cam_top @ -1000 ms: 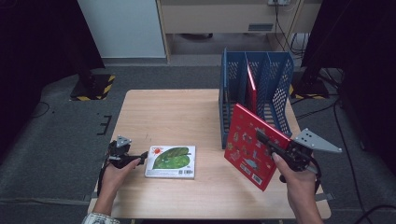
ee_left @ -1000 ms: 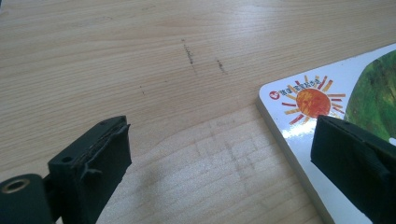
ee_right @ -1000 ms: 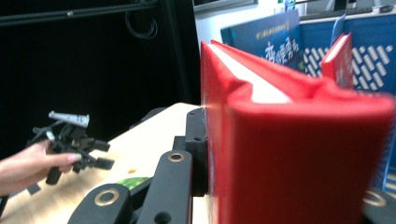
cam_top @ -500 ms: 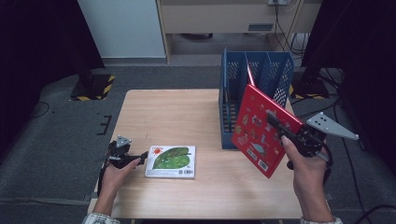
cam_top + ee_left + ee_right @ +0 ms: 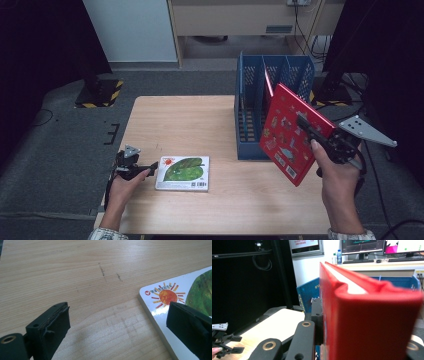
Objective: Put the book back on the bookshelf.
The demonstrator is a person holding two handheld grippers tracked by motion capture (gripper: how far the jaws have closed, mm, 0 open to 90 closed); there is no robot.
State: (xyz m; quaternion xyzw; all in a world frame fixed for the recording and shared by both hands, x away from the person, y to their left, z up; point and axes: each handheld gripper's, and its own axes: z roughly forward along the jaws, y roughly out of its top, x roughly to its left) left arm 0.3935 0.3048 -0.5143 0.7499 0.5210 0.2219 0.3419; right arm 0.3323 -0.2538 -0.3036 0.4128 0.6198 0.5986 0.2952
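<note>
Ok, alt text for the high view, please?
The right hand-held gripper holds a red book tilted in the air beside a blue file rack. The left hand-held gripper rests on the wooden table by a green-covered book lying flat.

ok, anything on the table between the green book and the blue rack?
Nothing: high view shows bare wood between the green book and the blue rack.
</note>
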